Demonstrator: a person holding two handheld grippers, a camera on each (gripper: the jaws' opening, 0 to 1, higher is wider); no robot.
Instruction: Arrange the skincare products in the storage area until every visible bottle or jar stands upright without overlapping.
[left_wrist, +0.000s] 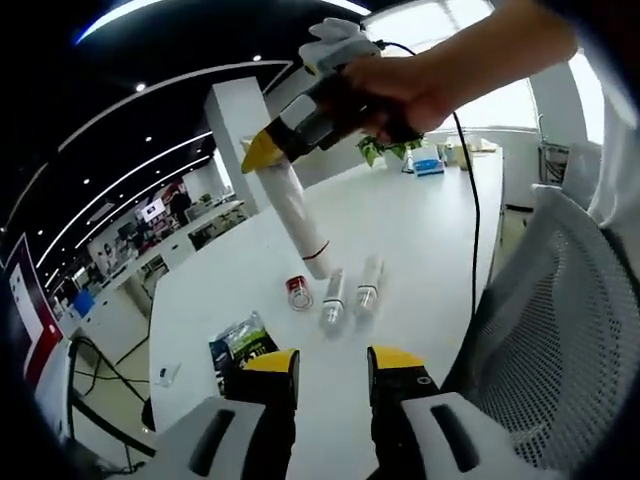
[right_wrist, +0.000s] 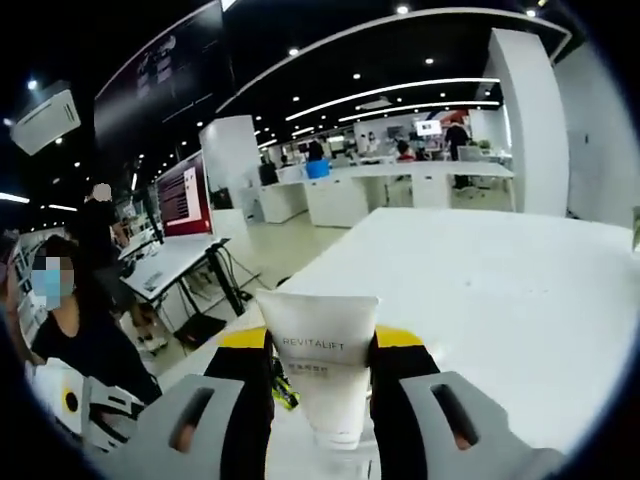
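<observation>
My right gripper (left_wrist: 264, 152), held in a hand, is shut on the flat end of a white Revitalift tube (left_wrist: 297, 215). The tube hangs tilted, cap down, just over the white table (left_wrist: 420, 215). In the right gripper view the same tube (right_wrist: 322, 350) sits clamped between the yellow-tipped jaws of the right gripper (right_wrist: 320, 345). Near the cap lie a small red-and-white jar (left_wrist: 299, 293) and two clear small bottles (left_wrist: 333, 300) (left_wrist: 368, 285), both on their sides. My left gripper (left_wrist: 333, 365) is open, low and nearer than these, with nothing in it.
A dark green sachet (left_wrist: 240, 345) lies by the left jaw. A grey mesh chair (left_wrist: 560, 330) stands at the right table edge, with a black cable (left_wrist: 473, 200) running over the table. A plant and a blue box (left_wrist: 428, 165) sit at the far end. A person (right_wrist: 75, 330) sits at the left.
</observation>
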